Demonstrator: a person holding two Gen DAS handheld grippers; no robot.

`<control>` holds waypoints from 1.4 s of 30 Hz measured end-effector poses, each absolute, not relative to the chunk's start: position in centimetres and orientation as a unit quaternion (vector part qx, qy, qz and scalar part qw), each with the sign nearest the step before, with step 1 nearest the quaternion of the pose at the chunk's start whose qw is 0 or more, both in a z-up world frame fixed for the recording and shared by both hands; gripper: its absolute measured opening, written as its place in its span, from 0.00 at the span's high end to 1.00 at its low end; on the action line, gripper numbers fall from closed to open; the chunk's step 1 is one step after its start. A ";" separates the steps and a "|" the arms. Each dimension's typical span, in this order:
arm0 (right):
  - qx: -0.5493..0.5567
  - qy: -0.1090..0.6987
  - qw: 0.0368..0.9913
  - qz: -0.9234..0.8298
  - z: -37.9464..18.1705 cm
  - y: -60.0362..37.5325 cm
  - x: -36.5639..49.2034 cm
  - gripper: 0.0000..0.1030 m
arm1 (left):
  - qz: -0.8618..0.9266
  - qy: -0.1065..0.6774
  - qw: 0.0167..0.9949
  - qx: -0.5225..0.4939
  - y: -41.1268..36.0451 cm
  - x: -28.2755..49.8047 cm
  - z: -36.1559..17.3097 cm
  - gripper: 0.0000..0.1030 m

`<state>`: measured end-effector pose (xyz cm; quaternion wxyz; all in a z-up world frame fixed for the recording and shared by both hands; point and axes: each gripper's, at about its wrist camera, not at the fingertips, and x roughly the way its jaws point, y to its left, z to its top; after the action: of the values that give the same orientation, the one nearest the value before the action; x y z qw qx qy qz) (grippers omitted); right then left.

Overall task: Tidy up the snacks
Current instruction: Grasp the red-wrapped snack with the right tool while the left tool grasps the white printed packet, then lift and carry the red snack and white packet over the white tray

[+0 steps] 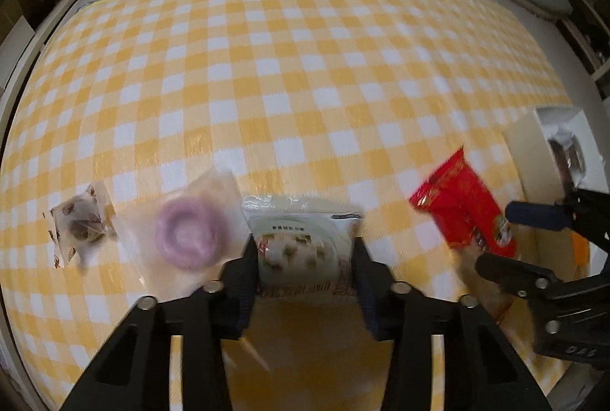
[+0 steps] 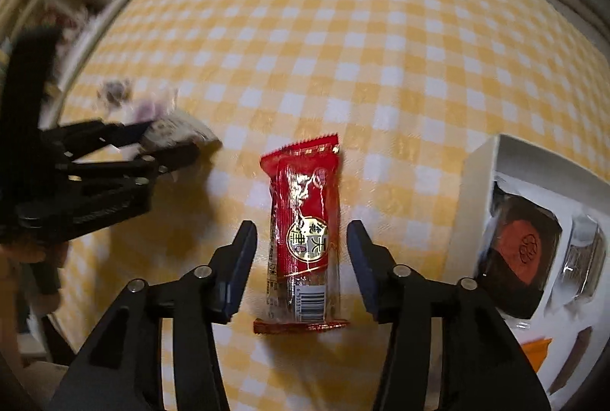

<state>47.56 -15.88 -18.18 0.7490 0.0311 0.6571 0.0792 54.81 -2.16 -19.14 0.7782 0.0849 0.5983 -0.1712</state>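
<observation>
Black left gripper [image 1: 303, 258] pinches a white printed snack packet [image 1: 301, 239] on the yellow-and-white checked cloth [image 1: 305, 68]; right gripper [image 2: 301, 239] stands spread around a flat red foil snack bar [image 2: 305, 235], pads clear, beside a white cardboard box [image 2: 476, 190] holding wrapped snacks.

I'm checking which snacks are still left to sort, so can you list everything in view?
Checked cloth: one, yellow and white, covers the surface.
Red snack bar: one, flat on the cloth between the right claw's open fingers.
White pastry packet: one, between the left claw's fingers.
Purple ring snack: one, clear wrapper, left of the packet.
Small printed packet: one, white and brown, far left.
White box: one, right edge, holds wrapped snacks.
Left claw: black.
Right claw: black, open.
</observation>
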 end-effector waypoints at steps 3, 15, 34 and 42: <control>0.009 0.664 0.743 0.077 -19.4 -14.8 48.0 0.45 | -0.168 0.603 0.774 0.095 -2.4 54.4 -19.5 0.60; -0.001 0.648 0.759 0.067 -18.3 -14.1 48.0 0.66 | -0.131 0.559 0.817 0.052 -1.1 53.0 -15.2 0.63; 0.037 0.493 0.868 0.040 -4.5 -19.0 41.9 0.66 | -0.172 0.439 0.882 -0.026 -0.1 42.4 -2.4 0.64; 0.041 0.458 0.888 0.021 -1.2 -22.5 38.3 0.66 | -0.206 0.416 0.885 -0.035 -2.7 38.5 0.3 0.64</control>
<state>38.28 -22.50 -1.24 0.8879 0.0411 0.4578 0.0209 38.53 -2.70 0.34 0.8852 -0.0355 0.4156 -0.2058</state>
